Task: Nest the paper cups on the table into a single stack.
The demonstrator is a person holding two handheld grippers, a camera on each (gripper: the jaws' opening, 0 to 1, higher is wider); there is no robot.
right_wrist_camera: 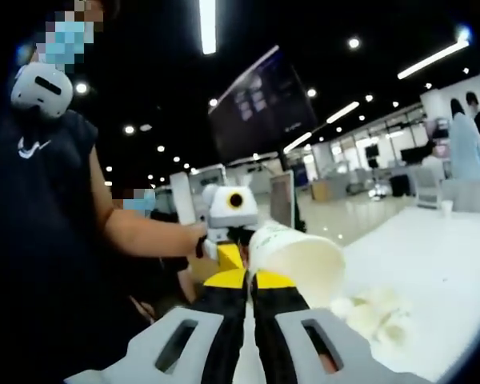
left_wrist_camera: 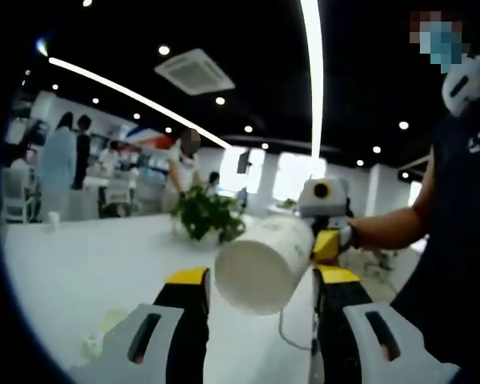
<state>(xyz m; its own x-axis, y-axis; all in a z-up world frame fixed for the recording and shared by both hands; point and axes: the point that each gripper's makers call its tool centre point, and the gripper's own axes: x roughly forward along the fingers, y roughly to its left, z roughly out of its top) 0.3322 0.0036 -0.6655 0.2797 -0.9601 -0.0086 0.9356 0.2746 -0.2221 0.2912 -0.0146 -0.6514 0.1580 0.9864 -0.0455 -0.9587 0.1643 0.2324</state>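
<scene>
1. In the left gripper view, the left gripper [left_wrist_camera: 260,292] has its yellow-tipped jaws spread wide with nothing between them. Just past the tips hangs a paper cup [left_wrist_camera: 266,262], tipped on its side with its closed base facing the camera. It is carried by the right gripper [left_wrist_camera: 326,244], which comes in from the right with a person's hand [left_wrist_camera: 360,234] behind it. Below lies the white table [left_wrist_camera: 80,272], and a potted plant [left_wrist_camera: 210,214] stands farther back.

2. In the right gripper view, the right gripper [right_wrist_camera: 249,276] has its jaws nearly together, pinching the rim of the paper cup [right_wrist_camera: 298,262], which juts off to the right. The left gripper [right_wrist_camera: 228,232] faces it from just behind. On the table [right_wrist_camera: 440,264] beside the cup lies a pale heap [right_wrist_camera: 374,310]; whether it is more cups I cannot tell.

3. From where I stand, the step looks like a hand-over in mid-air. It would go best if the left jaws closed gently on the cup's wall before the right lets go, so the thin paper does not crush.
</scene>
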